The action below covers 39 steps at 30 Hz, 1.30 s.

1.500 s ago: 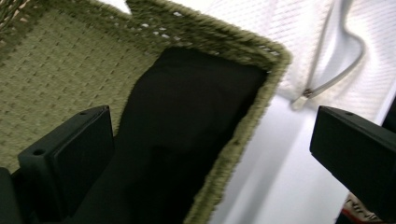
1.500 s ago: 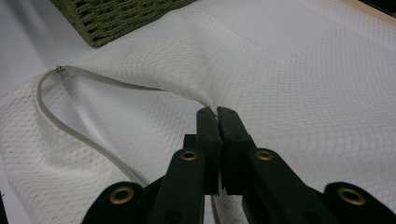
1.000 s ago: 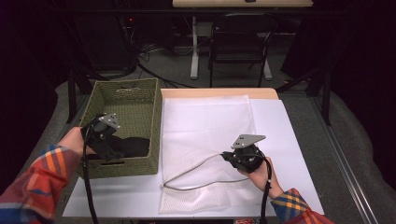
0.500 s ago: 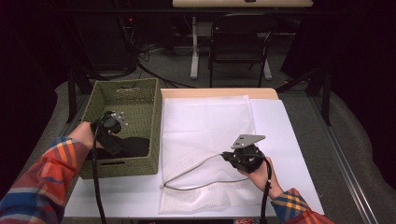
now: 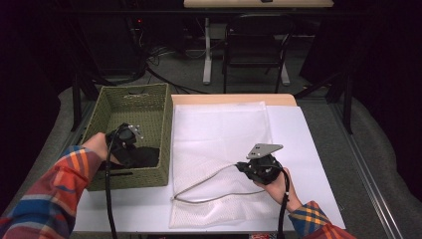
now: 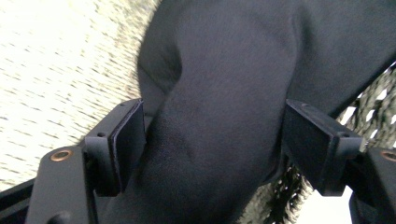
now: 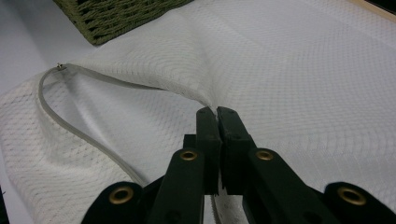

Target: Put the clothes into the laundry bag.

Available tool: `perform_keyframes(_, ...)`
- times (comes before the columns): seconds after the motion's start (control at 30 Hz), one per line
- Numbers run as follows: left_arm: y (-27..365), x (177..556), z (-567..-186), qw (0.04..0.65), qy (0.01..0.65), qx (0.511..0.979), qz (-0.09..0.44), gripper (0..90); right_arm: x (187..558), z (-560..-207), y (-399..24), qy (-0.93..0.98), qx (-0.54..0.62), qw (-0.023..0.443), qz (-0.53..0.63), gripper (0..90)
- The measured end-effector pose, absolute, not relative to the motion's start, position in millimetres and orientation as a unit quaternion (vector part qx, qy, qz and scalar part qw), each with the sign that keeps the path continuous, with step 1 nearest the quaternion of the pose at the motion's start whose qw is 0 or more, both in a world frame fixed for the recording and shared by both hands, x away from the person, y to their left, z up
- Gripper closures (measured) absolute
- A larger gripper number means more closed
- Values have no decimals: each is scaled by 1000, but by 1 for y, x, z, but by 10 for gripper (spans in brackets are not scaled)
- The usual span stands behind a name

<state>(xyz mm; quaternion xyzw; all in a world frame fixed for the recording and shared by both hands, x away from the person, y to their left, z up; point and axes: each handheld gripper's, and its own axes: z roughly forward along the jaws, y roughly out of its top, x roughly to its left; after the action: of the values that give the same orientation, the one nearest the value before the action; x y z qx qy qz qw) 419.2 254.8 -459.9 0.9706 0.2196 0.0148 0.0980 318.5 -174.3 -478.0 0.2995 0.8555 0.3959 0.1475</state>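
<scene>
One right gripper [image 5: 244,168], nearest, jaws pinched shut on the lifted edge of one white mesh bag [image 5: 219,134], its zipper mouth gaping. One left gripper [image 5: 130,149], lower in the basket than before, jaws just closing around one black garment [image 5: 144,155], contact unclear. One wicker basket [image 5: 149,94], table left; bare table beyond.

Left gripper [image 5: 130,149] angled downward, jaws just closing around dark cloth, right gripper [image 5: 245,168] clamped tight, level.
</scene>
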Motion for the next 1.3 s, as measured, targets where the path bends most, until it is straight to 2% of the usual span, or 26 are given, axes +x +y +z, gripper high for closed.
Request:
perform_keyframes(0.1, 255, 422, -468, 83, 227, 970, 8, 235, 318, -478, -174, 856, 298, 147, 397, 880)
perform_keyframes(0.17, 256, 422, -469, 93, 225, 970, 7, 273, 318, -478, -174, 856, 297, 147, 397, 880)
perform_keyframes(0.2, 257, 422, -468, 95, 223, 970, 7, 312, 318, -478, -174, 856, 297, 147, 396, 880)
perform_keyframes(0.23, 257, 422, -468, 102, 223, 969, 9, 417, 318, -478, -174, 856, 297, 147, 396, 880)
perform_keyframes(0.27, 258, 421, -468, 106, 222, 969, 10, 417, 318, -478, -174, 856, 297, 147, 396, 880)
perform_keyframes(0.33, 259, 420, -468, 107, 219, 970, 13, 553, 318, -478, -174, 856, 297, 147, 396, 879)
perform_keyframes(0.43, 260, 418, -468, 111, 225, 968, 19, 628, 318, -478, -174, 857, 296, 147, 396, 879)
perform_keyframes(0.8, 264, 421, -466, 129, 297, 945, 43, 670, 318, -478, -173, 858, 296, 147, 394, 880)
perform_keyframes(1.0, 263, 430, -464, 128, 340, 929, 73, 672, 317, -477, -173, 856, 298, 150, 394, 880)
perform_keyframes(1.3, 261, 441, -467, 124, 345, 928, 72, 657, 318, -478, -175, 856, 300, 149, 394, 882)
